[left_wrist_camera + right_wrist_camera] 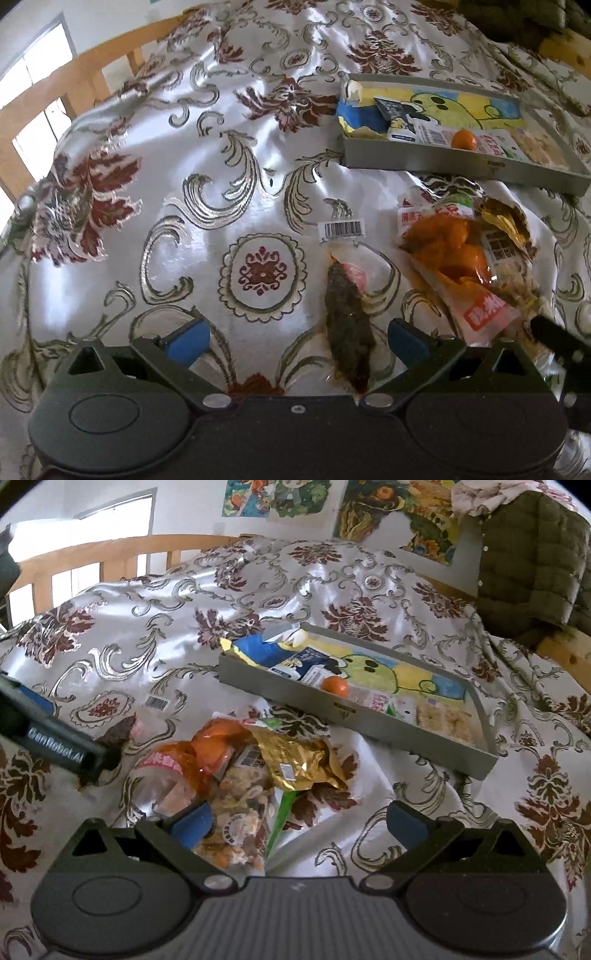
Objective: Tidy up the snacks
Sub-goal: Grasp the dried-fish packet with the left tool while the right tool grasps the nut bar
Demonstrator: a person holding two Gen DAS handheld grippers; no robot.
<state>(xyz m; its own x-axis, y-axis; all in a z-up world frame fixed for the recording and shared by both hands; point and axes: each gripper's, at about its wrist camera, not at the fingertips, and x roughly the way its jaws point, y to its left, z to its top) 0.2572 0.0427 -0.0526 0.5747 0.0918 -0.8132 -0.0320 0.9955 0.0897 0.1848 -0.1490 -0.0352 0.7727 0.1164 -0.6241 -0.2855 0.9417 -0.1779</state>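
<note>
- A patterned bedspread (155, 155) lies bare toward its left edge.
- One grey tray (369, 723) sits far right, holding one orange (335, 685).
- Left gripper (295, 341) gapes around a dark snack packet (347, 317).
- Right gripper (297, 823) gapes beside the snack pile (243, 771).

A shiny floral bedspread (354, 590) lies under and ahead of the tongs. Beyond them to the left runs a wooden rail (110, 550); far right, an olive quilted jacket (532, 561); posters (280, 496) straight ahead.
</note>
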